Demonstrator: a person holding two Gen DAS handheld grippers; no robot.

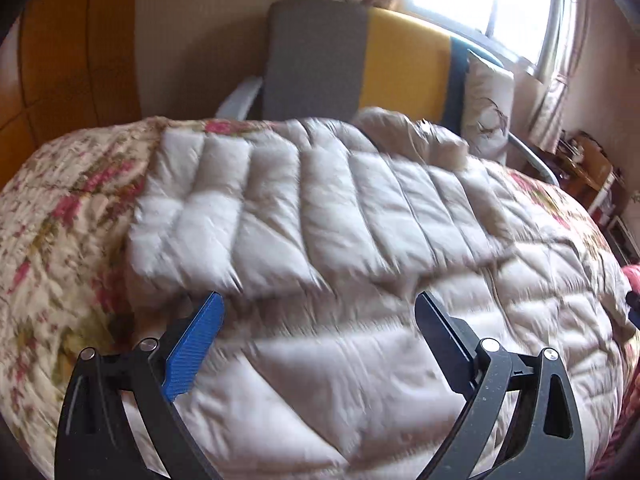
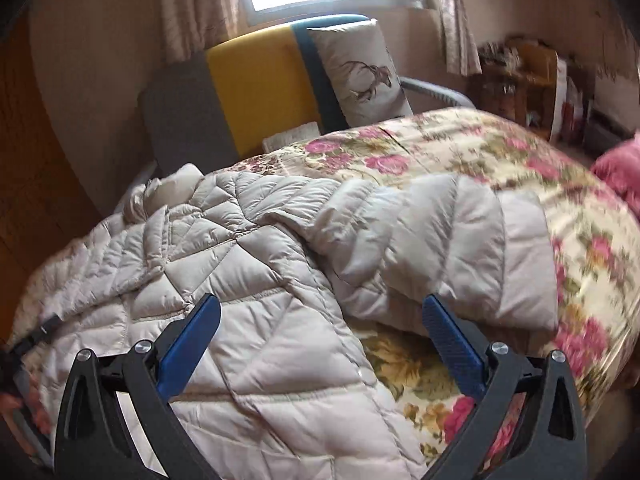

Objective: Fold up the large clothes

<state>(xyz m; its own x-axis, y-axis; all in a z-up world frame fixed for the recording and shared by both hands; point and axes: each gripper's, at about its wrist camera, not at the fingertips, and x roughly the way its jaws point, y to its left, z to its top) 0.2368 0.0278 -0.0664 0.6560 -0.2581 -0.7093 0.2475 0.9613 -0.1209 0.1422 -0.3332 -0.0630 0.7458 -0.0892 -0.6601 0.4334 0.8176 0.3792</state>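
Jacket (image 1: 304, 208), a pale quilted puffer, lies spread across the flowered bedspread (image 1: 60, 200), and I am in the middle of folding it. In my left view one sleeve (image 1: 224, 200) is laid across the body, so I judge the left-side fold to be down. My left gripper (image 1: 320, 320) hovers over the near part of the body, its jaws wide apart with nothing between them.

In my right view the other sleeve (image 2: 440, 240) sticks out to the right over the bedspread (image 2: 520, 152), not yet folded in. My right gripper (image 2: 320, 320) hangs above the near edge of the jacket (image 2: 240, 260), jaws apart and empty.

Next, I reckon, I must take that right sleeve near its cuff and bring it across the body; the padded fabric is slippery and springy, so it needs a firm pinch.

I can read no brand, label or writing; a cushion (image 2: 360, 68) on the far chair shows only a drawing.
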